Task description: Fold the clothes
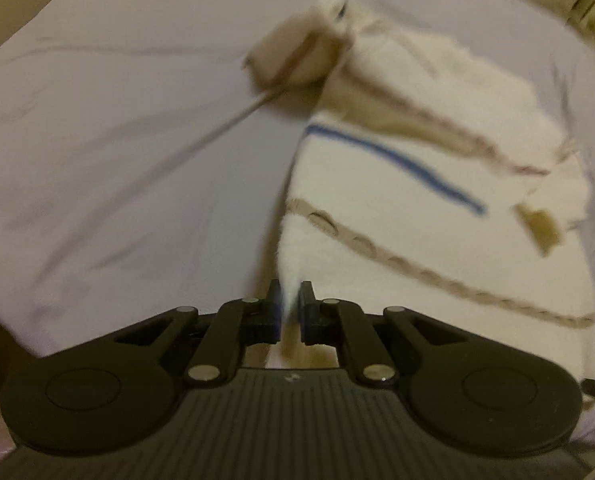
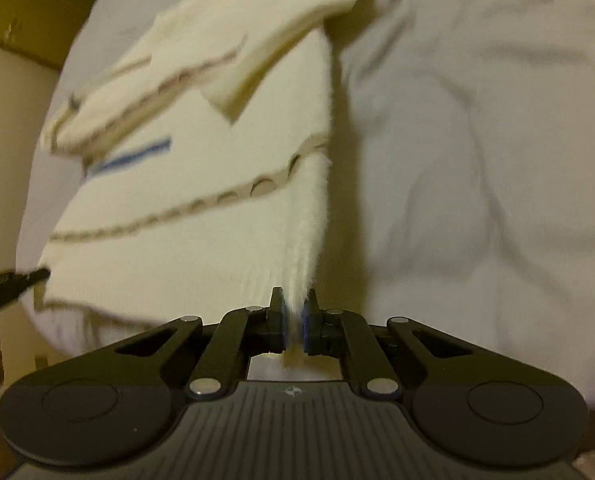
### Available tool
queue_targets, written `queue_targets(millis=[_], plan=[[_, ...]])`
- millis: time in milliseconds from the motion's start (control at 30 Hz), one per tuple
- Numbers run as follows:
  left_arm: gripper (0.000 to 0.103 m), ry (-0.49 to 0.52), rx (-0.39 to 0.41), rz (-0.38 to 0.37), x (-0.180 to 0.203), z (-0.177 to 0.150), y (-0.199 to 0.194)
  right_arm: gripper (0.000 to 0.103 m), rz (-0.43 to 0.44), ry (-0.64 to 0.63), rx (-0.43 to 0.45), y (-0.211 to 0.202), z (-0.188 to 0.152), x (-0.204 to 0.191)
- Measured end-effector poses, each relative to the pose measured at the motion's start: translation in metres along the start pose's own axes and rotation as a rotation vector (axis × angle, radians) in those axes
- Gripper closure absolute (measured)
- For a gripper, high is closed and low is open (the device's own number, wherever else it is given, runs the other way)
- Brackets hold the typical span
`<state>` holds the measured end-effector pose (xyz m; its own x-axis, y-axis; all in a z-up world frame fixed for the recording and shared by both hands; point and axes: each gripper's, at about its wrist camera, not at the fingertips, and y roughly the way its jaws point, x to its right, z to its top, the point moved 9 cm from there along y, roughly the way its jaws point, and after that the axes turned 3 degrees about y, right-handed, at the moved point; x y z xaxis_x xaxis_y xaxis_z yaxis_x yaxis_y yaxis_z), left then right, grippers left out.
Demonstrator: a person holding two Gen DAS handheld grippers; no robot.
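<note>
Motion blur is smearing the cream sweater [image 1: 397, 216] in both views, so you are not getting its knit or trim clearly. The pinched fabric is disappearing between the pads of your left hand-held gripper [image 1: 290, 304] and your right hand-held gripper [image 2: 294, 310]. The bed sheet [image 1: 117, 140] is running off every edge, hiding whatever lies beneath.

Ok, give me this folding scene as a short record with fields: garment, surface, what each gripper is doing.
garment: cream sweater with a blue stripe and beige patterned bands, partly bunched
surface: pale lilac sheet
left gripper: jaws shut on a pinch of the sweater's edge
right gripper: jaws shut on a pinch of the sweater's edge
image quality: motion blur in both views
</note>
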<state>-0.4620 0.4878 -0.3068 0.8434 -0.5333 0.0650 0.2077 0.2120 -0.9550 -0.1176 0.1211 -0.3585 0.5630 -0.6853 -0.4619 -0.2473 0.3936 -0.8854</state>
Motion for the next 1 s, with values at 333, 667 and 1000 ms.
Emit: queue_targets(millis=[333,667,1000], plan=[[0.093,0.266,-0.189,0.054,0.015,-0.061,0.043,0.051,-0.367,-0.029,0.042,0.019,-0.012,0.022],[0.092,0.364,-0.022,-0.071,0.044,0.004,0.021,0.054,-0.462,-0.299,0.278,0.010,0.033,-0.052],[0.085,0.327,0.007,-0.071,0.071,0.055,0.074,0.050,-0.513,-0.503,0.359,0.079,0.078,-0.111]])
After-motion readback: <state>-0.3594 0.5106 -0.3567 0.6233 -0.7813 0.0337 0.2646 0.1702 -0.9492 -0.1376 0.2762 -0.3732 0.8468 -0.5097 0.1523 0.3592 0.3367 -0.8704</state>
